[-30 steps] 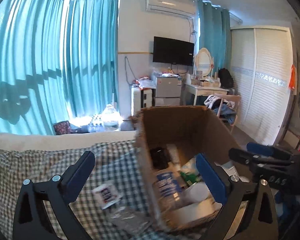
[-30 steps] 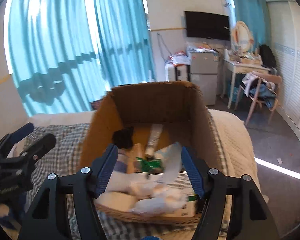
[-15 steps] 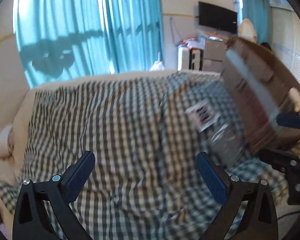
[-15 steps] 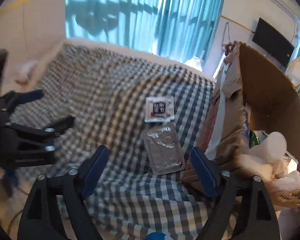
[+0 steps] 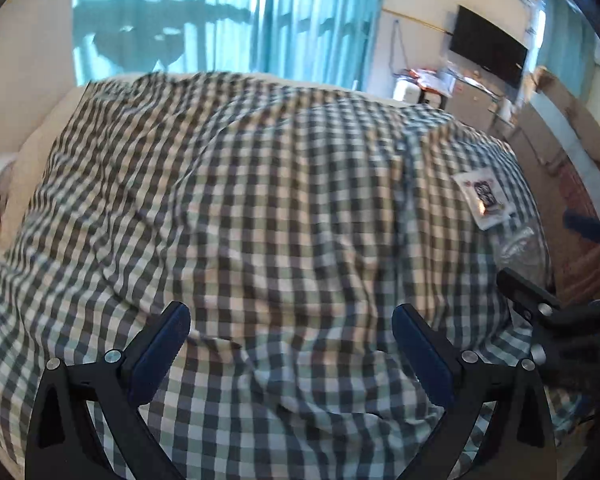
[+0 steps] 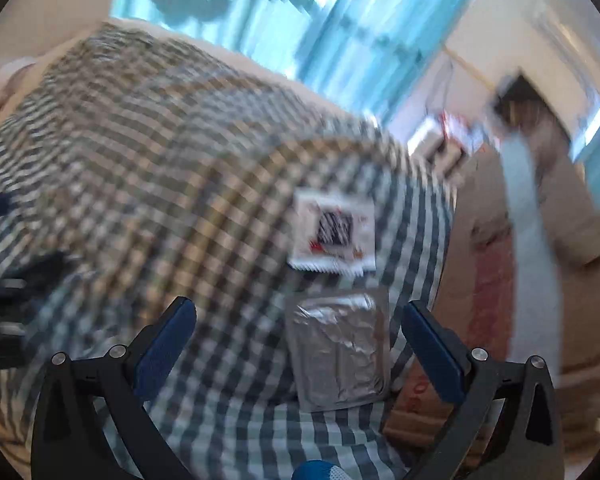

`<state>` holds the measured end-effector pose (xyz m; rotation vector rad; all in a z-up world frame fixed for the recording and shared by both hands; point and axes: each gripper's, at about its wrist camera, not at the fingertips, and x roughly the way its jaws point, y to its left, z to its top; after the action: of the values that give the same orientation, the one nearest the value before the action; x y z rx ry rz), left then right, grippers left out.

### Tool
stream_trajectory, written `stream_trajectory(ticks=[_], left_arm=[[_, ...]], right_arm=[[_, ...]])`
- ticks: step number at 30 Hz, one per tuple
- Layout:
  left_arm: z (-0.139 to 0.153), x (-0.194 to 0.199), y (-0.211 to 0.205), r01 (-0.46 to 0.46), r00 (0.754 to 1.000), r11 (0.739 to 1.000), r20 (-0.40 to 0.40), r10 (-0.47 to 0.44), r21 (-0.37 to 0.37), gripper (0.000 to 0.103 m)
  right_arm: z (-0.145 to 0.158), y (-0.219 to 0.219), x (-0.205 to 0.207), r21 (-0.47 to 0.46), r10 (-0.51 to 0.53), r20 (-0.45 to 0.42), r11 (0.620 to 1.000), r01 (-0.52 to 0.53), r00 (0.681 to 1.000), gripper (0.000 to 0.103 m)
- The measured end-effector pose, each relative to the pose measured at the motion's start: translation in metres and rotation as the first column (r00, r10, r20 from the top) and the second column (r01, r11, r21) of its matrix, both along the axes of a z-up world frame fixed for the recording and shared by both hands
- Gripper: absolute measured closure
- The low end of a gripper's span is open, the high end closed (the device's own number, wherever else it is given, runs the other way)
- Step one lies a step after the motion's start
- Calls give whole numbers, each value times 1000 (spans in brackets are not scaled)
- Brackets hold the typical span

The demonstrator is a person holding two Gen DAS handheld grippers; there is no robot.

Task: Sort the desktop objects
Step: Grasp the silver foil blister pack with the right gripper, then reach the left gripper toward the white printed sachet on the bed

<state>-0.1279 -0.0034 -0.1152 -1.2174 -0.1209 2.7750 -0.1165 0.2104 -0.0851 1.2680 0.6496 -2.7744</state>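
- The checked cloth point(image 5: 260, 200) covers the whole working surface under both my grippers.
- The cardboard box point(image 6: 500, 280) stands at 3 o'clock in the right wrist view, its base touching the cloth.
- My left gripper point(image 5: 290, 344) is spread apart and holds nothing.
- My right gripper point(image 6: 298, 340) is likewise spread apart and empty.
- The silver foil pouch point(image 6: 340, 356) lies flat between my right fingers, just beside the box.
- The white sachet point(image 6: 334, 236) lies at 12 o'clock from the pouch; motion blur makes its print unreadable, possibly a barcode.

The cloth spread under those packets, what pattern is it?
The cloth is a dark green-grey and white check, sharpest in the left wrist view.
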Motion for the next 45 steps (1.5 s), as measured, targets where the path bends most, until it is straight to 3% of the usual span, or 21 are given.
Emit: stream_trajectory(ticks=[8, 10, 11, 12, 14, 16, 21, 25, 28, 29, 31, 34, 37, 39, 40, 42, 45], left_arm=[[-4, 0, -2, -6, 1000, 1000, 10, 6, 5, 0], [-5, 2, 2, 3, 1000, 1000, 10, -3, -8, 0], [-6, 3, 3, 7, 1000, 1000, 11, -7, -14, 0], [-7, 3, 5, 11, 1000, 1000, 15, -11, -22, 0], [-8, 4, 7, 16, 1000, 999, 18, -16, -30, 0], [-7, 9, 14, 30, 999, 999, 19, -30, -34, 0], [4, 20, 34, 78, 997, 995, -17, -79, -62, 0], [22, 22, 60, 144, 987, 989, -61, -146, -47, 0], [36, 9, 88, 186, 979, 983, -86, -185, 4, 0], [40, 2, 101, 190, 978, 982, -85, -188, 16, 0], [45, -19, 126, 172, 983, 984, -75, -169, 46, 0], [42, -52, 165, 148, 988, 987, -49, -145, 63, 0], [24, -86, 199, 157, 987, 984, 31, -160, 79, 0], [9, -102, 210, 145, 986, 986, 73, -151, 83, 10], [8, -104, 211, 143, 988, 986, 38, -147, 88, 16], [14, -101, 210, 163, 987, 984, -13, -162, 72, 62], [24, -98, 201, 221, 975, 971, -28, -220, 88, 95]], right_arm=[[-45, 3, -26, 105, -33, 114, 994, 21, 993, 0], [-47, 4, -27, 126, -44, 107, 992, 30, 993, 11], [-45, 6, -26, 123, -58, 98, 991, 45, 994, 33], [-39, 12, -23, 102, -70, 80, 993, 62, 994, 44], [-22, 25, -15, -8, -63, 77, 998, 64, 995, 50], [-1, 31, 0, -61, -29, 66, 998, 33, 997, 52], [61, 26, 47, -67, 110, -31, 992, -111, 994, 52], [123, 45, 86, -170, 161, -119, 969, -180, 980, 51], [162, 72, 101, -228, 128, -206, 958, -175, 970, 51], [171, 79, 101, -248, 110, -222, 955, -165, 969, 58], [185, 101, 95, -254, 42, -262, 961, -111, 964, 58], [195, 128, 83, -323, -9, -271, 943, -83, 962, 59], [195, 151, 74, -366, -46, -269, 929, -58, 962, 62], [192, 160, 71, -372, -51, -262, 927, -52, 964, 62], [189, 162, 71, -382, -48, -253, 923, -54, 966, 62], [181, 163, 67, -414, -14, -230, 906, -85, 973, 62], [171, 154, 71, -404, 65, -211, 903, -148, 975, 54]])
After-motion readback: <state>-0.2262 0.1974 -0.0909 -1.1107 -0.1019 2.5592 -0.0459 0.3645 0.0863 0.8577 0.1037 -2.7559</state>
